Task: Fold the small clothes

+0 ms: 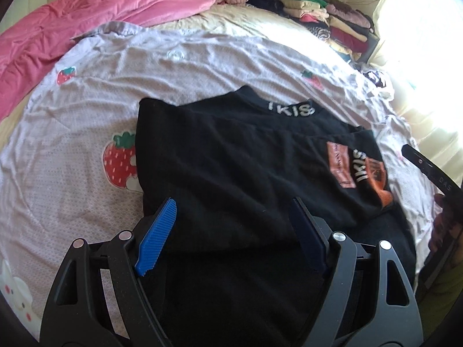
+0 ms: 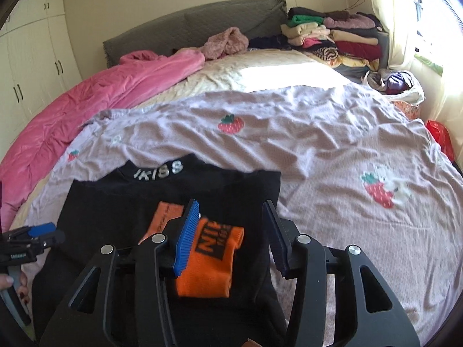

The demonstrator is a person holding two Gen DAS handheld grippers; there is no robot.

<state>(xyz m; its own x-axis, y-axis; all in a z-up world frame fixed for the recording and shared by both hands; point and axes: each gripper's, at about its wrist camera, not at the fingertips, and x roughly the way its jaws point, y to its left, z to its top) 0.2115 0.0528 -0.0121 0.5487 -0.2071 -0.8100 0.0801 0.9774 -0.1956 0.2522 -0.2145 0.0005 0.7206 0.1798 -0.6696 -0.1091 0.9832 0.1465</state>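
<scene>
Both grippers tilt down over the black top [image 1: 246, 173] lying flat on the strawberry sheet [image 2: 318, 133]. Left gripper [image 1: 231, 225] is spread, empty; right gripper [image 2: 231, 228] is parted above the orange cuff [image 2: 208, 266], pinching nothing.

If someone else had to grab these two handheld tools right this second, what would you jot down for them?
Left tool: open, holding nothing, over the near part of the black top.
Right tool: open, pads not pressing anything; the orange cuff lies between and below its fingers.
Things: the top lies on the strawberry sheet, collar away from you. Stack of folded clothes at the far corner of the bed.
Done: the sleeve with the cuff is folded in over the body.
Left: probably fold the top up and move it to the stack.
</scene>
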